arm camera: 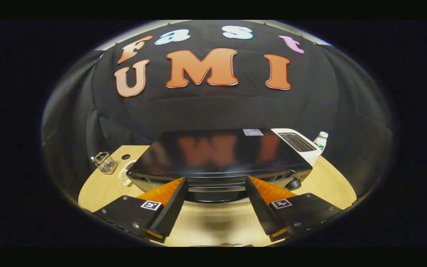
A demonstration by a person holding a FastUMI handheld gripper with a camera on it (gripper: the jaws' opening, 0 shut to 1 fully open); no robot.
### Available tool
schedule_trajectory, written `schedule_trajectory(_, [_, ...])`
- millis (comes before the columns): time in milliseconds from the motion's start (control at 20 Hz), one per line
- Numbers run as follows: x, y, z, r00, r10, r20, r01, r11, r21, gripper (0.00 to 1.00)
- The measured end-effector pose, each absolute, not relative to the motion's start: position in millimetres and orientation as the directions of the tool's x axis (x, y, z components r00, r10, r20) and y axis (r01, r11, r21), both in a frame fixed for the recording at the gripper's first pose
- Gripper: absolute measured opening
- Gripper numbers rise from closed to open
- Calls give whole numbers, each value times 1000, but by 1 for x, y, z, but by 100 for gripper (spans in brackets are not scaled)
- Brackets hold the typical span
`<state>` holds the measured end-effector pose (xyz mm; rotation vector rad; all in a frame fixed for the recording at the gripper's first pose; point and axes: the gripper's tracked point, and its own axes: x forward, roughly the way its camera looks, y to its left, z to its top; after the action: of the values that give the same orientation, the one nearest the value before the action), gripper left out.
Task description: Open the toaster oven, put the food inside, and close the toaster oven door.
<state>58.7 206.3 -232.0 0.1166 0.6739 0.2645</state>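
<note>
Black glossy metal toaster oven [217,155], just ahead of the gripper [216,189], front toward it, long axis running across the fingers. Door appears closed, top edge level with the fingertips. Judged heavy, rigid, slick on top; best taken by the door's front bar between the fingers. Gripper spread wide, holding nothing. Wooden table [332,185] beneath; white slot toaster [298,142] beyond-right; food not identified

The toaster oven [213,154] has a glossy, mirror-like dark top; the surface [213,222] is smooth pale wood; a wire-mesh metal holder [105,163] stands on it
</note>
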Motion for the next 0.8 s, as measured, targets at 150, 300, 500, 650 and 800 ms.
schedule_trajectory(150, [37,201,-235,739,280,-613,-199,960,199,87])
schedule_trajectory(300, [7,192,-244,705,280,-652,-198,960,198,83])
schedule_trajectory(500, [-21,187,-256,660,277,-698,-193,961,199,81])
schedule_trajectory(650, [-44,184,-269,604,277,-747,-195,961,199,80])
schedule_trajectory(800, [-74,179,-295,515,270,-814,-195,961,196,80])
